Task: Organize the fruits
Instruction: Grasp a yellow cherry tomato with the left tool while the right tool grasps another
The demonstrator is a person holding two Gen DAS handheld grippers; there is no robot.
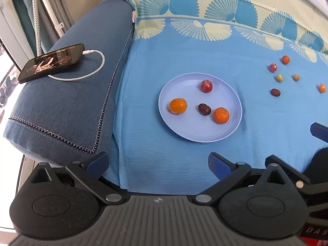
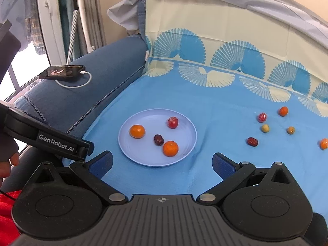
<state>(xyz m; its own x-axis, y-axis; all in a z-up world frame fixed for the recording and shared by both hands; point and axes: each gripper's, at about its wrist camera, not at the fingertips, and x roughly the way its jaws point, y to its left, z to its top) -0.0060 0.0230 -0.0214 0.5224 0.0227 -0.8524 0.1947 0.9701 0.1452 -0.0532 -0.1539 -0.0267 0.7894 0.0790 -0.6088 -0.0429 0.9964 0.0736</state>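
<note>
A pale blue plate (image 1: 184, 131) (image 2: 131, 153) lies on the blue cloth. It holds two oranges (image 1: 178, 105) (image 1: 221, 115), a dark date (image 1: 204, 109) and a red fruit (image 1: 206, 85). To its right, several loose fruits lie on the cloth: a red one (image 1: 273, 67), an orange (image 1: 285, 59), two greenish ones (image 1: 279, 78), a date (image 1: 275, 92) and another orange (image 1: 322, 88). They also show in the right wrist view, among them the date (image 2: 252, 141). My left gripper (image 1: 158, 163) is open and empty, near the plate's front. My right gripper (image 2: 162, 164) is open and empty.
A blue sofa armrest (image 1: 67, 106) stands to the left, with a phone (image 1: 52, 64) and white charging cable (image 1: 96, 65) on it. The cloth rises up the backrest (image 2: 225, 32) behind. The left gripper's body (image 2: 47, 141) shows at the right wrist view's left edge.
</note>
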